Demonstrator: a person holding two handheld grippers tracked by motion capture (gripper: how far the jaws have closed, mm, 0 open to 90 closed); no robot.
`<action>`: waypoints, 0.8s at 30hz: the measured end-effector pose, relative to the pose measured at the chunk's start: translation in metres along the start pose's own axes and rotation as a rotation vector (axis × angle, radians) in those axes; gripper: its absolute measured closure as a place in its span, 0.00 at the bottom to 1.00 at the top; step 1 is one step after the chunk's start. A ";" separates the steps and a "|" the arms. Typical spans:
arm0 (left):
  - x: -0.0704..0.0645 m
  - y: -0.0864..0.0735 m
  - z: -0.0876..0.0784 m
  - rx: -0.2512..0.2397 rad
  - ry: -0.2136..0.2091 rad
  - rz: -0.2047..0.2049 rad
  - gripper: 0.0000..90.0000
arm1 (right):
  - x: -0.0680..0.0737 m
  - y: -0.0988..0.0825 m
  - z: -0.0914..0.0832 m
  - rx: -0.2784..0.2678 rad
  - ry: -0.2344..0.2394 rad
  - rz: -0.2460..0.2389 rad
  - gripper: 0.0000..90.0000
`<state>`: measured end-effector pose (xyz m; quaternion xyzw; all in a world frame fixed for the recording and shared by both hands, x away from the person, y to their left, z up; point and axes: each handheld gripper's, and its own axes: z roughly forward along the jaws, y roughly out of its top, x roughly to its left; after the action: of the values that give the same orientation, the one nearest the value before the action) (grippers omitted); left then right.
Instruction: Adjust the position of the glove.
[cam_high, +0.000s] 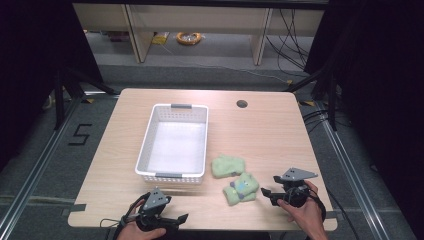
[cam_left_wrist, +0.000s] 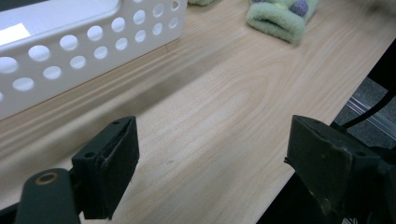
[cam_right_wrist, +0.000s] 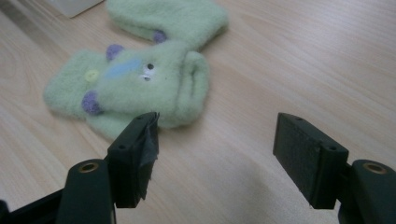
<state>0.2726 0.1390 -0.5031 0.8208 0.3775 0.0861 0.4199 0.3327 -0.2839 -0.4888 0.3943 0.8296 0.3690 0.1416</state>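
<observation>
We work at a pale wooden table (cam_high: 260, 135) with a white perforated basket (cam_high: 173, 141) standing empty at its middle. Two fuzzy green mittens (cam_high: 235, 179) lie touching just right of the basket. Our right gripper (cam_high: 268, 192) faces the nearer mitten (cam_right_wrist: 135, 86), jaws wide apart; our left gripper (cam_high: 172, 220) waits near the front edge, jaws also apart. We judge the approach is underway: next, closing on the mitten's cuff.
</observation>
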 end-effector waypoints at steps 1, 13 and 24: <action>-0.001 0.000 0.001 -0.008 0.000 -0.010 0.18 | 0.001 0.000 -0.001 0.007 0.006 0.010 0.38; -0.002 -0.001 0.003 -0.027 0.004 -0.044 0.18 | 0.003 0.012 0.000 -0.014 0.010 -0.040 0.45; 0.000 0.000 0.001 -0.006 0.000 -0.016 0.18 | 0.005 0.029 0.002 -0.041 0.036 -0.067 0.47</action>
<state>0.2733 0.1383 -0.5042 0.8164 0.3840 0.0839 0.4231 0.3464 -0.2671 -0.4689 0.3565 0.8371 0.3878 0.1472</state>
